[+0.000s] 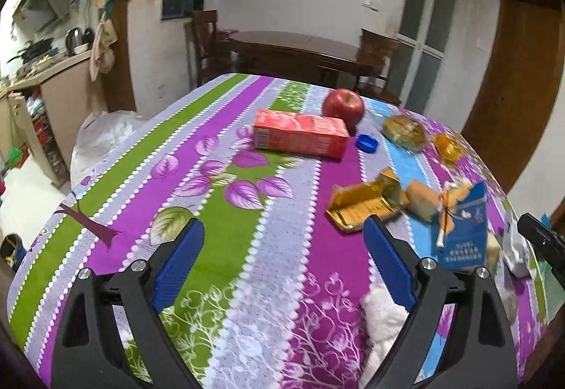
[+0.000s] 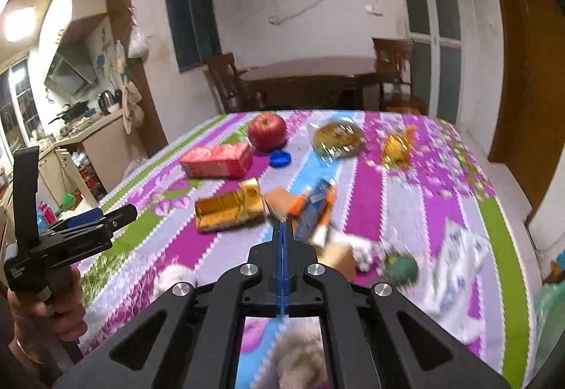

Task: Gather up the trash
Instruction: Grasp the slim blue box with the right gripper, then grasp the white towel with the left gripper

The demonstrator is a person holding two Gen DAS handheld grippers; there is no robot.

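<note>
Left gripper (image 1: 282, 265) gapes empty over the cloth, right gripper (image 2: 283, 225) pinched together on nothing beside the gold wrapper (image 2: 229, 209) mid-table, so a hasty shove could scatter that litter.

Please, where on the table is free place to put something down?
Free: the cloth between the table's left edge and the red carton, down toward the near edge. Crowded: the right side, around the gold box, blue pack and bun.
</note>
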